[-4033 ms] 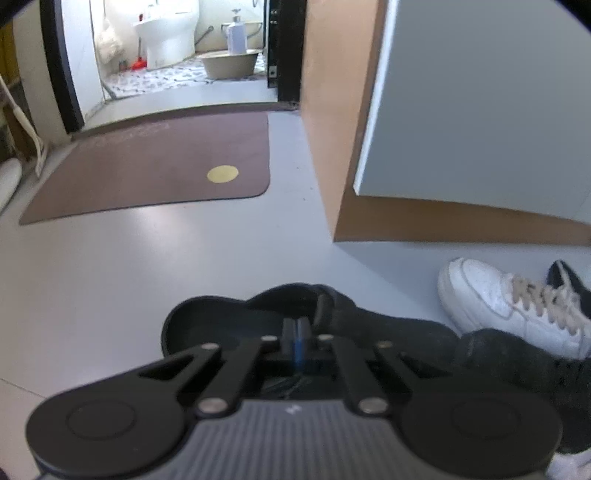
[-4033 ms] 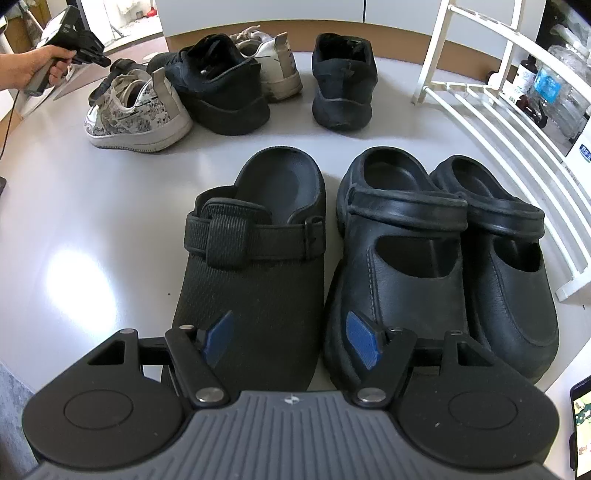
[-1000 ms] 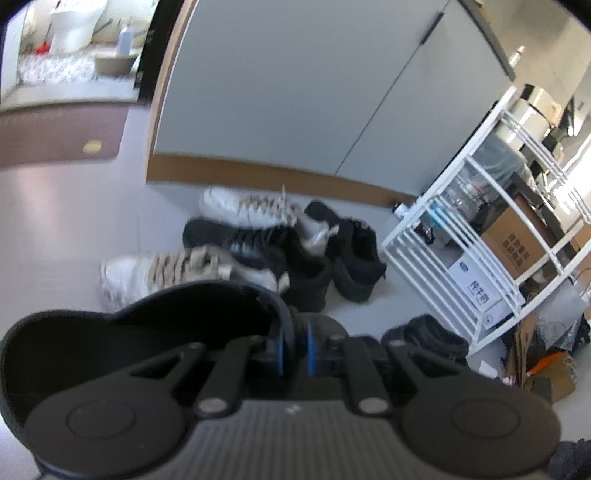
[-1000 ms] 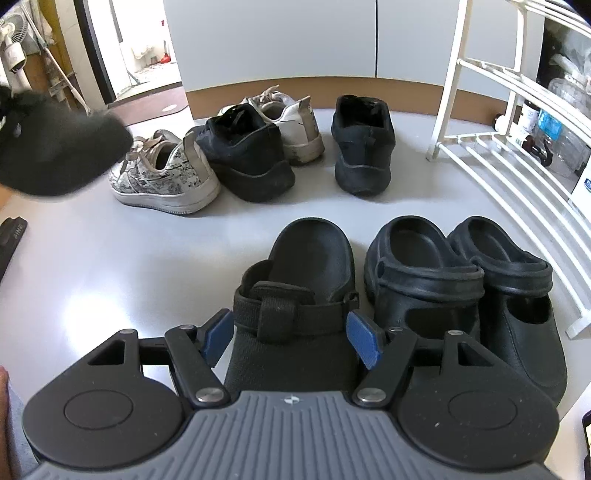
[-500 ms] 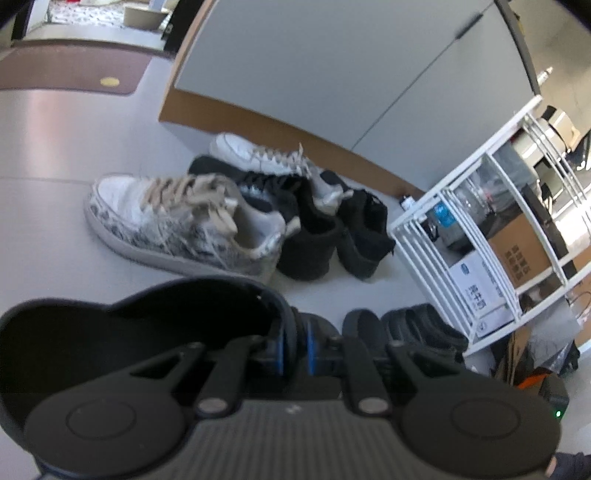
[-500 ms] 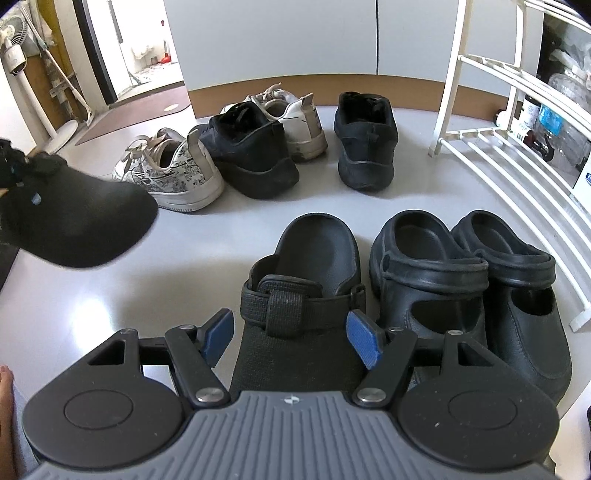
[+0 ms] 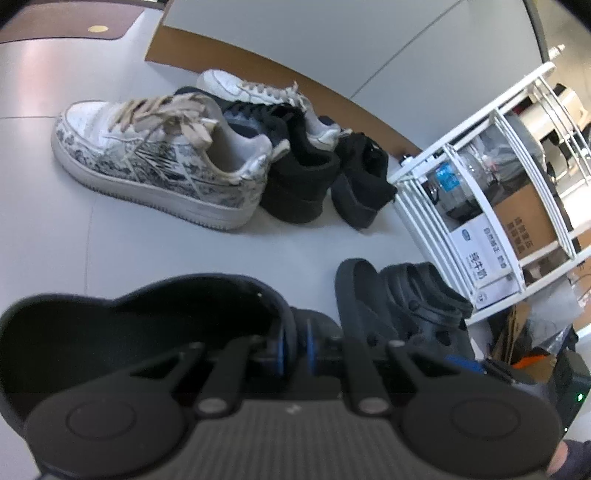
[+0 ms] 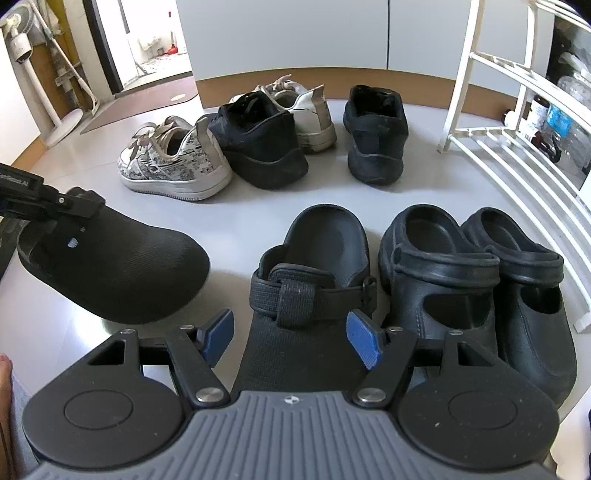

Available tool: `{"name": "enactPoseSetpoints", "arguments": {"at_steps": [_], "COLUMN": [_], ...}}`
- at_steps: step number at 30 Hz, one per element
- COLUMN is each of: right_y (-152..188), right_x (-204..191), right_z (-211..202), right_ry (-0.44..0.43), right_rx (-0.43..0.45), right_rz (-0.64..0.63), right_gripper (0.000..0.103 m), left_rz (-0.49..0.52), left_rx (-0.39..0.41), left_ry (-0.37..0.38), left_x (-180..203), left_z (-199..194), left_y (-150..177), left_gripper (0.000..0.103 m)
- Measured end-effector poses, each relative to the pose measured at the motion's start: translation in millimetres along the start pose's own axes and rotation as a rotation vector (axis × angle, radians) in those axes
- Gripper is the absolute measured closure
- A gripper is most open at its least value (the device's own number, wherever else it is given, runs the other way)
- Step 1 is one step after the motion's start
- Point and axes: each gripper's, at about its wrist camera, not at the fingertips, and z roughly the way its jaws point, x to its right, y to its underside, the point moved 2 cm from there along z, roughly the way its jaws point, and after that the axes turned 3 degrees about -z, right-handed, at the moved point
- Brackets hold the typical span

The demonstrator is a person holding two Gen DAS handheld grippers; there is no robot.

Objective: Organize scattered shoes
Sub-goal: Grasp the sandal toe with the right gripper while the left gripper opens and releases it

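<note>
My left gripper (image 7: 295, 350) is clamped on the back rim of a black fabric clog (image 8: 118, 266); the blue pads sit nearly together with the thin rim pinched between them. From the right wrist view the clog hangs tilted, toe lowest, close over the grey floor (image 8: 258, 199); whether the toe touches I cannot tell. It is just left of its mate.

My right gripper (image 8: 291, 332) has its jaws wide apart, one blue pad on each side of the toe of the strapped black clog (image 8: 314, 280). The pads do not press on it. This clog stands flat on the floor, heel away from me.

Touching its right side: a pair of black rubber clogs (image 8: 476, 269), side by side, heels away from me, next to the white rack (image 8: 517, 155).

Back row near the cabinet (image 8: 280, 33): patterned white sneaker (image 8: 173, 162), black sneaker (image 8: 262, 147) overlapping a white sneaker (image 8: 306, 110), and a second black sneaker (image 8: 376, 133) standing a little apart to the right.
</note>
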Motion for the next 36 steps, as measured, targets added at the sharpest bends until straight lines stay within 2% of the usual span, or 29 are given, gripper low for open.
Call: {"name": "enactPoseSetpoints", "arguments": {"at_steps": [8, 10, 12, 14, 15, 17, 20, 23, 27, 33, 36], "right_y": [0, 1, 2, 3, 3, 4, 4, 3, 0, -2, -3], "right_x": [-8, -10, -12, -14, -16, -20, -27, -33, -43, -58, -66], "right_z": [-2, -2, -1, 1, 2, 4, 6, 9, 16, 31, 36], "right_ry": [-0.013, -0.019, -0.026, -0.029, -0.031, -0.038, -0.053, -0.079, -0.154, -0.212, -0.239], "right_rx": [0.008, 0.003, -0.004, -0.015, -0.021, -0.028, -0.036, -0.042, -0.064, -0.105, -0.116], "right_rz": [-0.024, -0.031, -0.036, -0.046, -0.052, -0.070, -0.107, -0.140, -0.196, -0.311, -0.364], "right_gripper": [0.031, 0.031, 0.031, 0.031, 0.031, 0.030, 0.030, 0.030, 0.028, 0.022, 0.014], "left_rz": [0.009, 0.008, -0.003, -0.008, -0.008, -0.031, -0.029, -0.010, -0.010, -0.026, -0.036], "left_rx": [-0.066, -0.107, -0.172, -0.216, -0.223, -0.216, -0.204, -0.189, -0.176, -0.172, -0.150], "left_ry": [0.044, 0.040, 0.006, -0.045, -0.069, -0.048, -0.056, -0.073, -0.085, -0.126, -0.159], "left_x": [9, 8, 5, 3, 1, -2, -3, -2, -3, -10, -13], "left_z": [16, 24, 33, 36, 33, 26, 15, 2, -10, -26, -32], "left_y": [18, 22, 26, 30, 31, 30, 27, 27, 26, 27, 28], "left_gripper": [0.091, 0.090, 0.084, 0.070, 0.071, 0.067, 0.052, 0.049, 0.037, 0.036, 0.030]}}
